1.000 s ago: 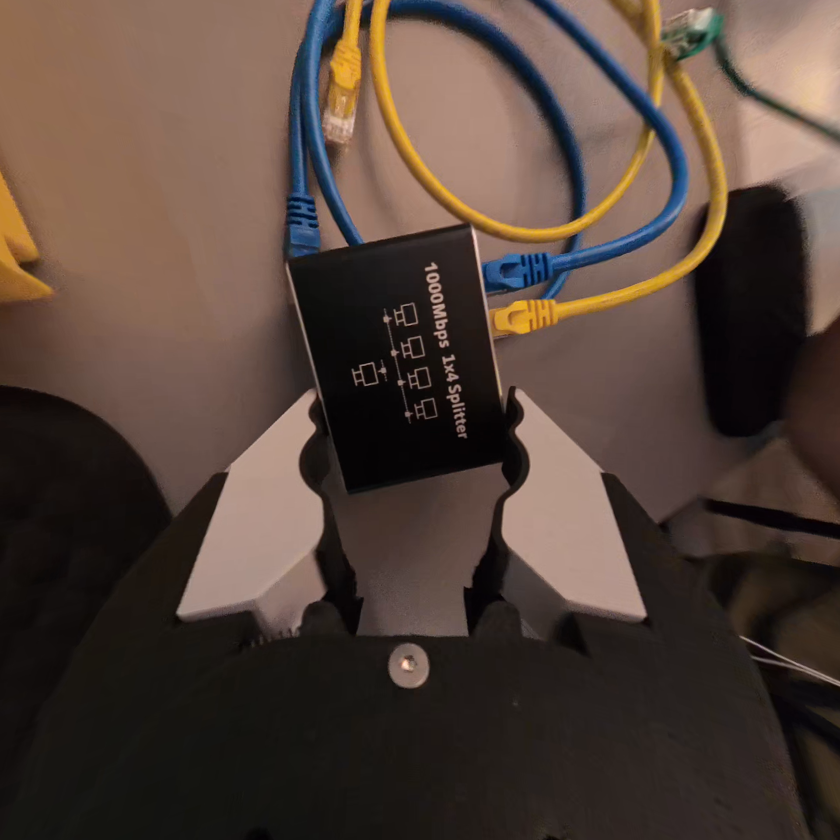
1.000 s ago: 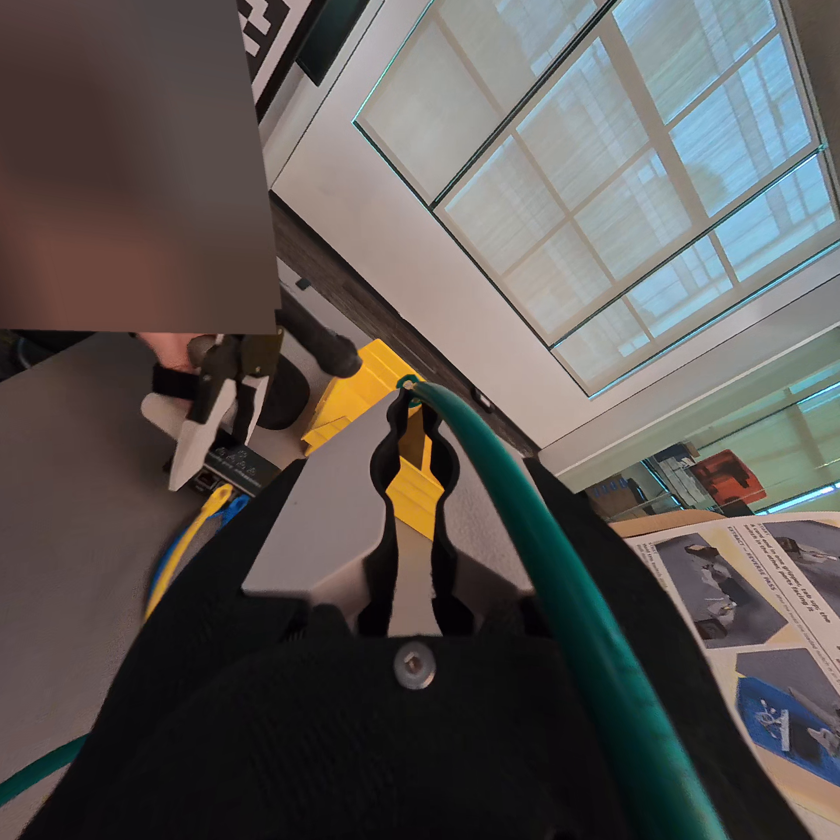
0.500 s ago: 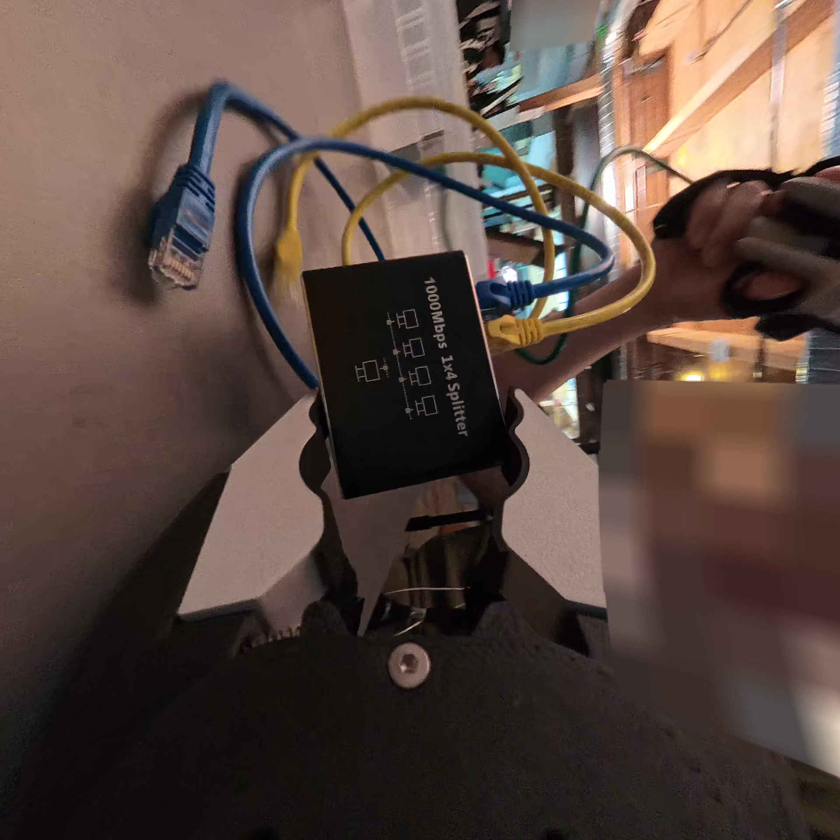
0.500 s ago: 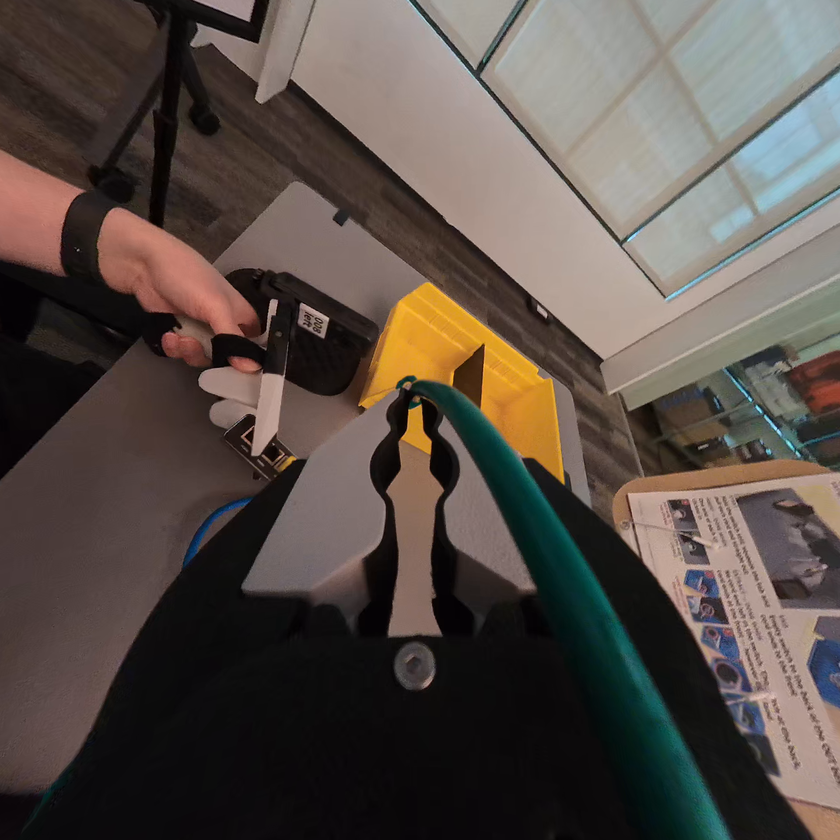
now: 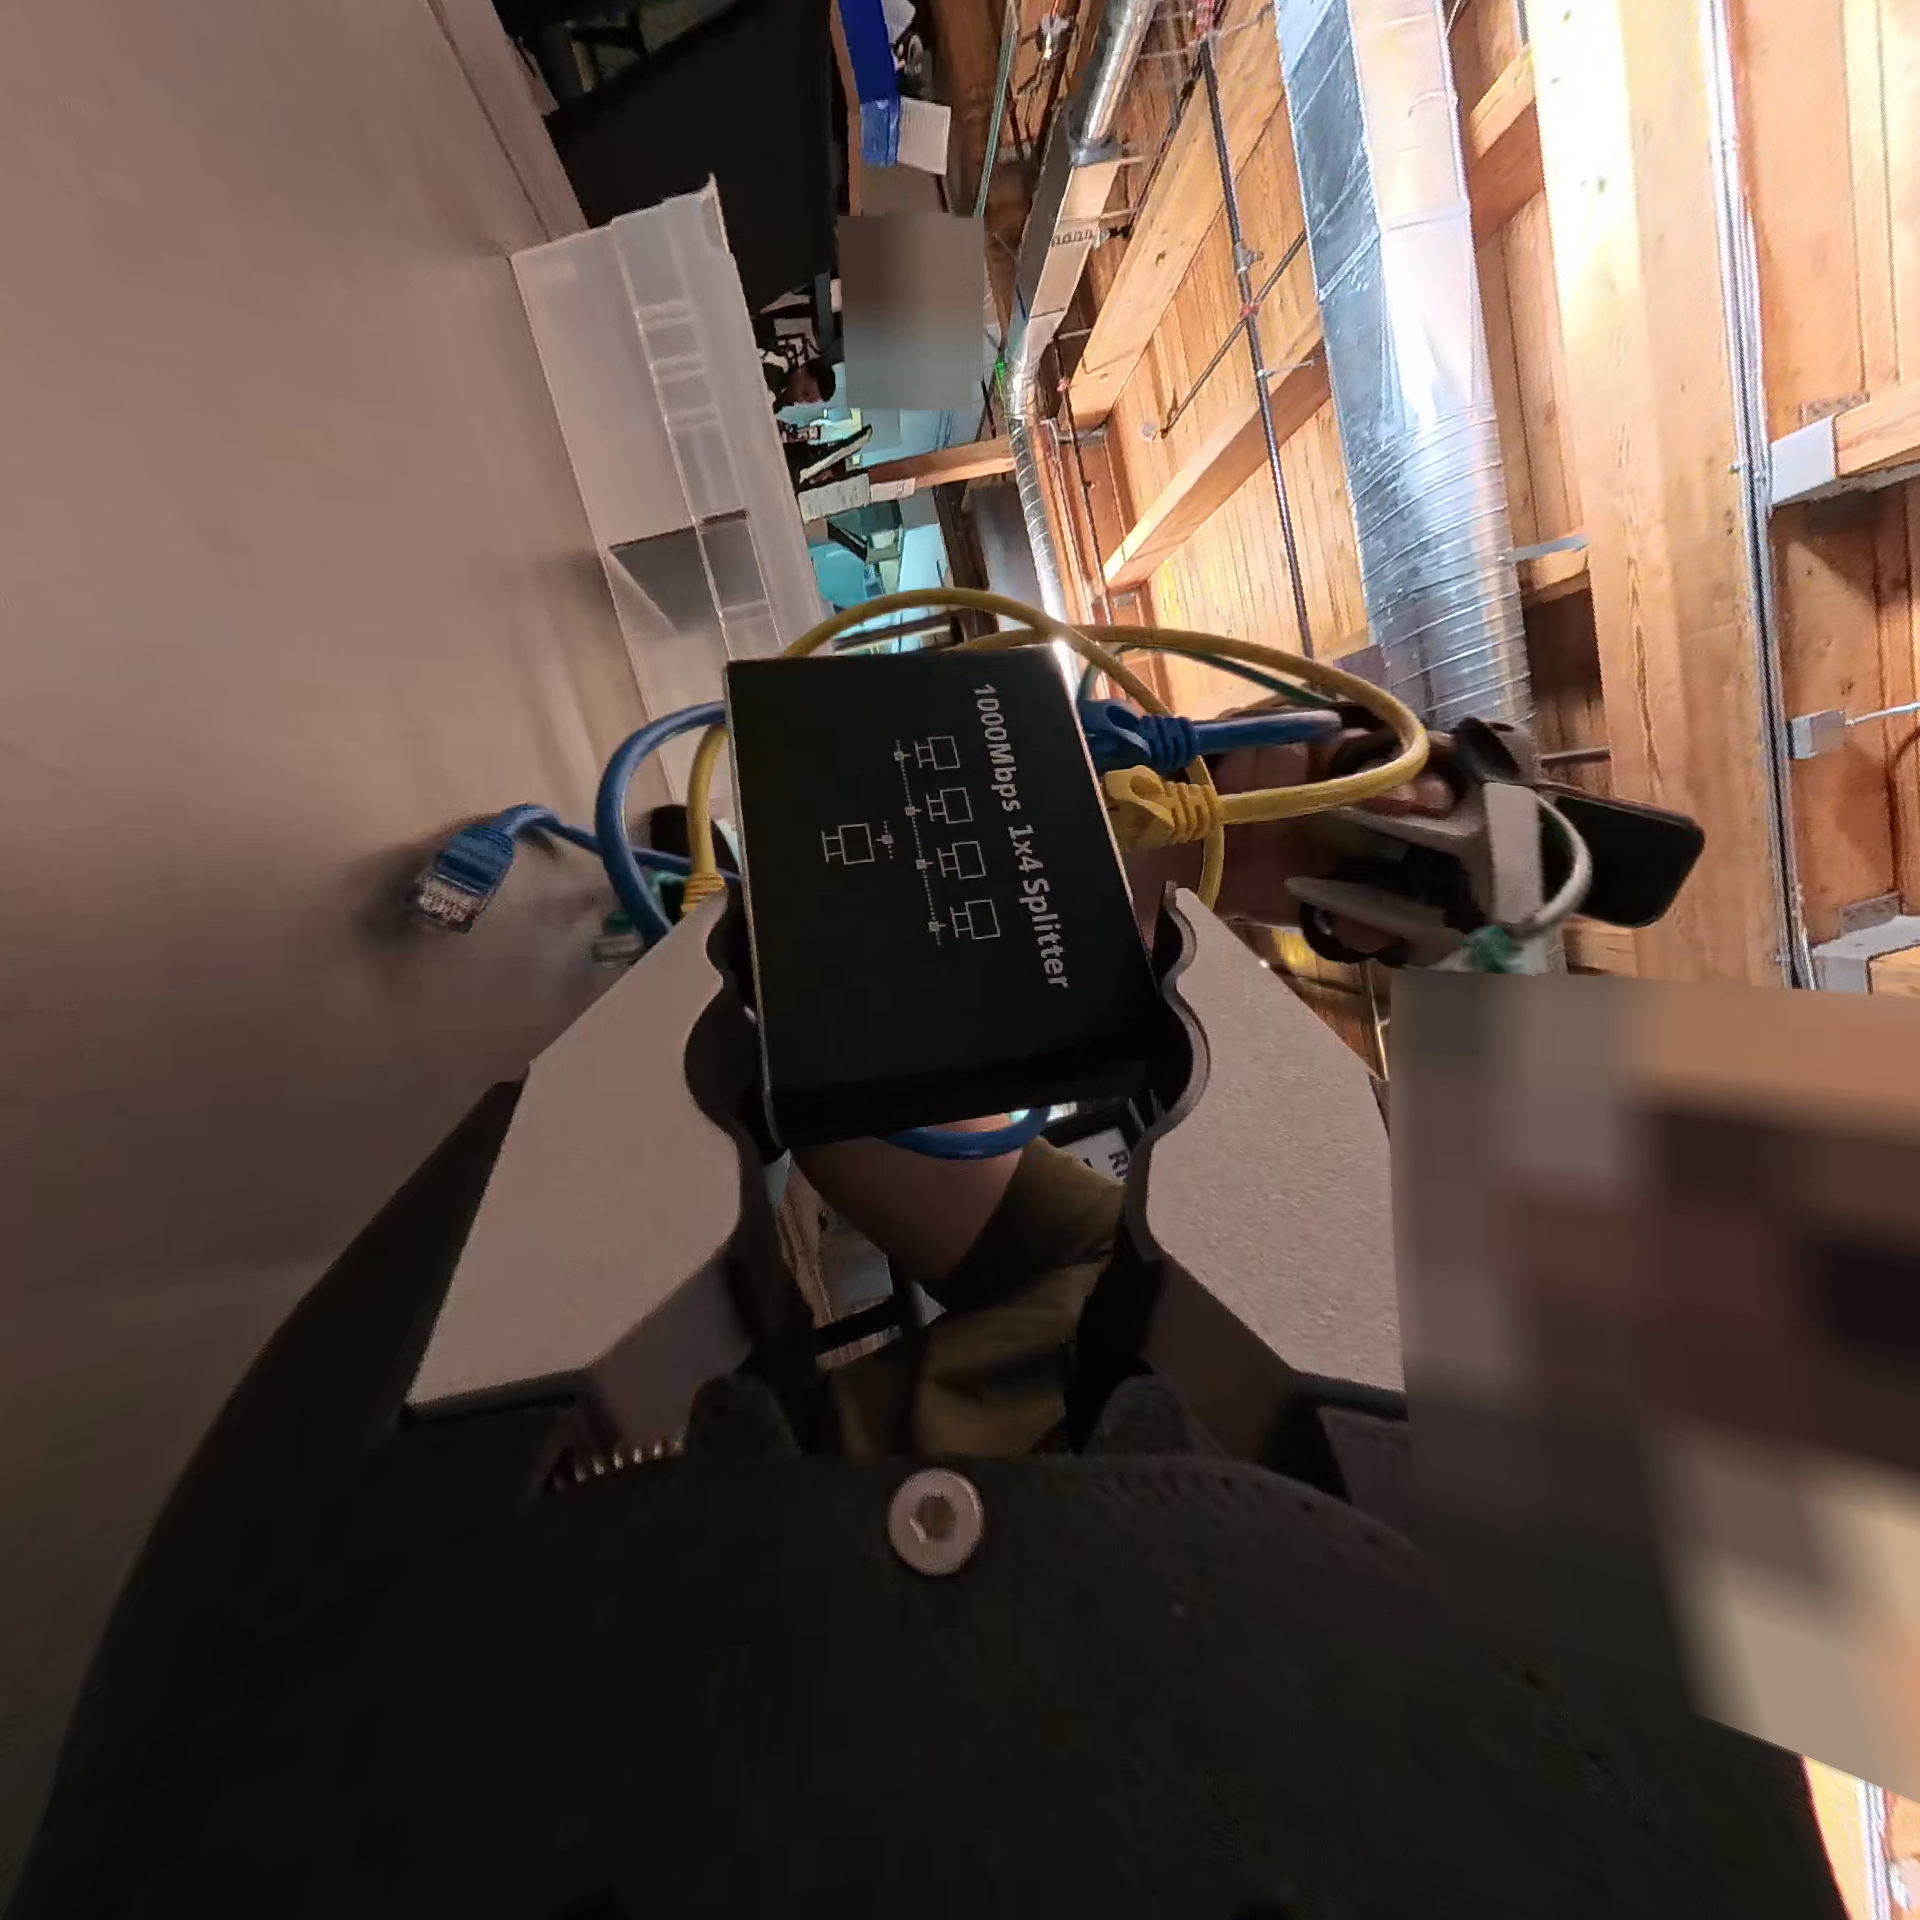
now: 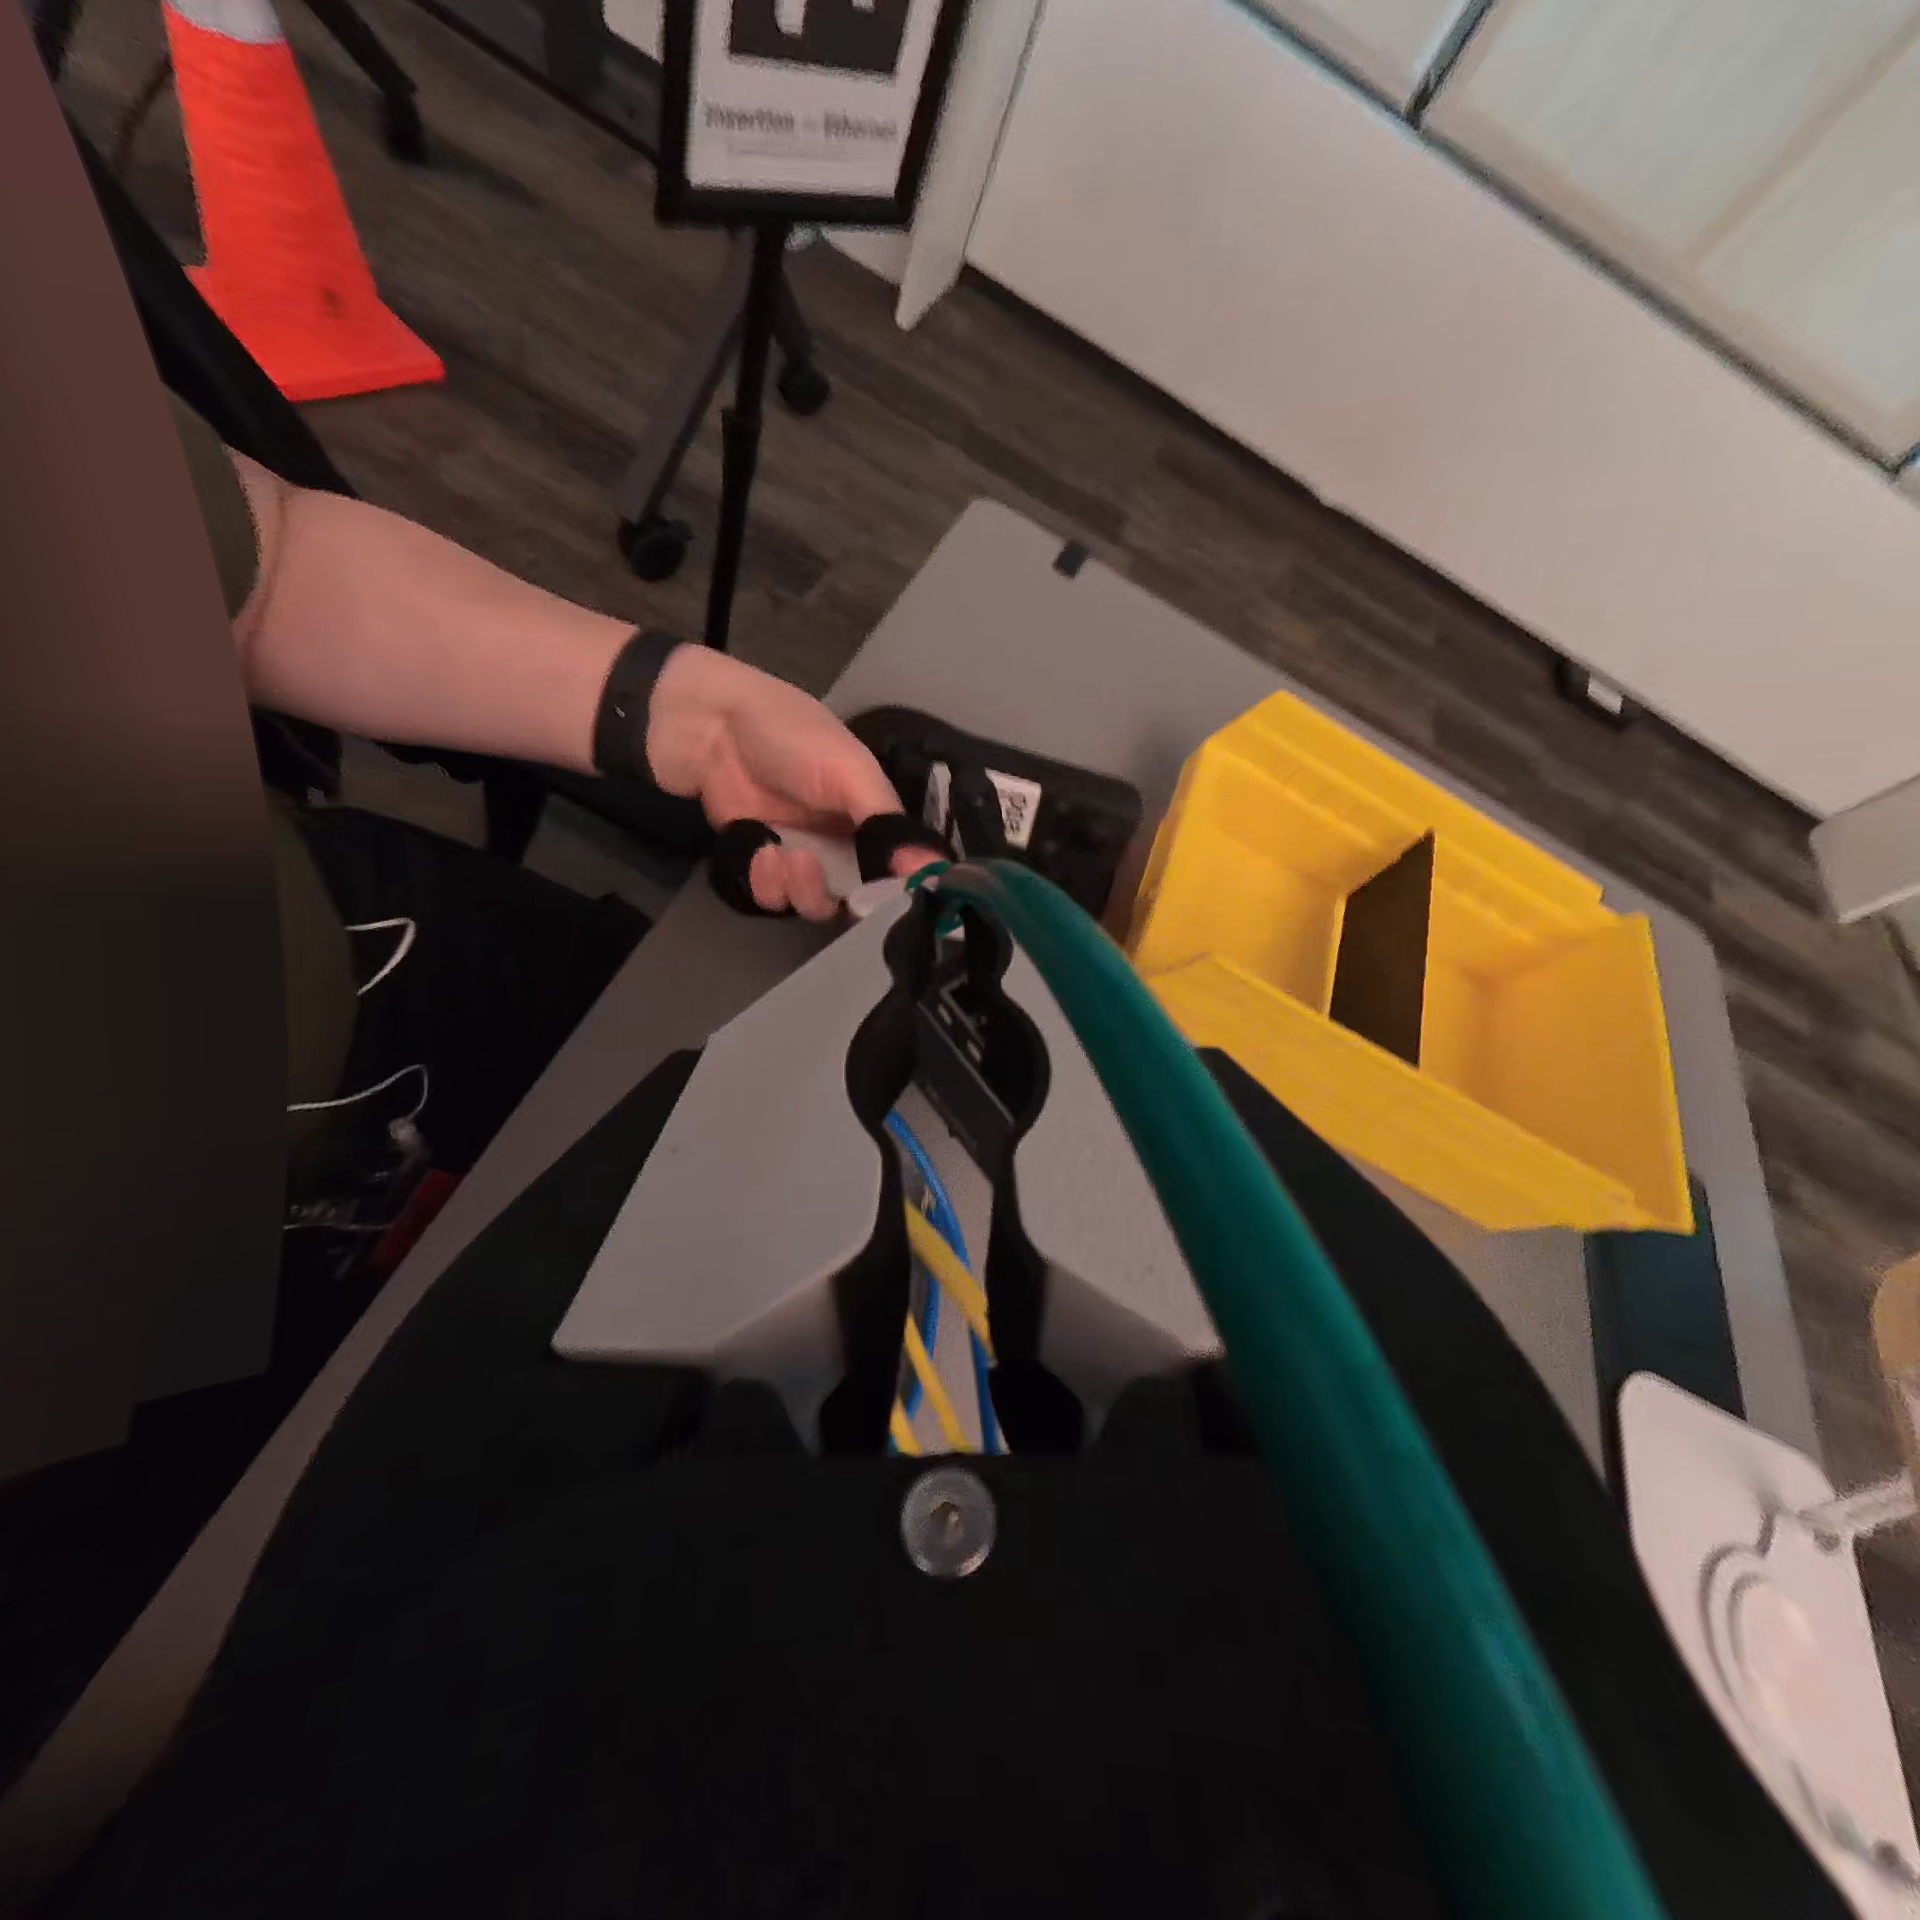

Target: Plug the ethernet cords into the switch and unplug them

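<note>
Two cords, blue [image 5: 1195, 736] and yellow [image 5: 1174, 812], already sit in the switch [image 5: 925, 883], which our left hand-held gripper [image 5: 940, 971] clamps, tilted above the desk [image 5: 260, 520]. We judge the green cord [image 6: 1247, 1226] goes in next: our right hand-held gripper [image 6: 948, 925], pinching its plug end, must line up with a free port.

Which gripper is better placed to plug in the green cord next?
The right gripper. It is shut on the green cord near its plug. The left gripper is shut on the switch, so it can only steady it.
</note>
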The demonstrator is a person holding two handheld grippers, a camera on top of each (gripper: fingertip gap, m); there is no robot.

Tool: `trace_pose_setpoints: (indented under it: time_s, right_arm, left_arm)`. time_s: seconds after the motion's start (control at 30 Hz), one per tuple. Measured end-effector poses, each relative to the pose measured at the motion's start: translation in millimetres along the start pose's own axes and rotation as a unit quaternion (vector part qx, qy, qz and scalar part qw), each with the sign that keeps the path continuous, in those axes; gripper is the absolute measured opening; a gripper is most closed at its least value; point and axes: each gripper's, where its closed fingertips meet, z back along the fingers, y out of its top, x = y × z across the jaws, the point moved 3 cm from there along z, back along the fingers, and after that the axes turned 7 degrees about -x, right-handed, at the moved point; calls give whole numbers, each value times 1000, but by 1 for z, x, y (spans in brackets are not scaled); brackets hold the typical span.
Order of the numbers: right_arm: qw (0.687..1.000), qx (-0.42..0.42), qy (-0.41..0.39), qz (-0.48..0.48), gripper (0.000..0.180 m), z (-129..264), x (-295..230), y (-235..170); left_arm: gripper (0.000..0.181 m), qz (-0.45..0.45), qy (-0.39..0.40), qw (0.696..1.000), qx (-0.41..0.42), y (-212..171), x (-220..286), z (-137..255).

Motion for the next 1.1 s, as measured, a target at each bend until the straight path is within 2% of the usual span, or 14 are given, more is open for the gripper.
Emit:
trace_pose_setpoints:
  time_s: [0.17, 0.23, 0.3, 0.4, 0.7, 0.93, 1.1]
  right_arm:
    - [993, -106, -28, -33, 8, -27, 19, -36]
    - [992, -111, -24, -49, 3, -37, 22, -38]
    - [990, -117, -28, -71, 8, -46, 26, -40]
    - [983, -143, -84, -76, 4, -56, 38, -48]
    - [973, -81, -212, -36, 3, -65, 56, -34]
    - [976, -27, -209, -54, 3, -59, 59, -28]
    - [973, -26, -224, -54, 4, -51, 61, -31]
  left_arm:
    - [76, -9, -7, 999, 32, 7, 5, 11]
    - [75, -22, 3, 999, 43, 9, 7, 15]
    - [75, -30, 3, 998, 61, 13, 11, 22]
    - [75, -40, -8, 995, 88, 20, 17, 30]
    - [76, -96, -13, 987, 126, 32, 30, 37]
    - [76, -158, 11, 982, 103, 26, 35, 30]
    - [79, -180, 14, 981, 69, 19, 34, 15]
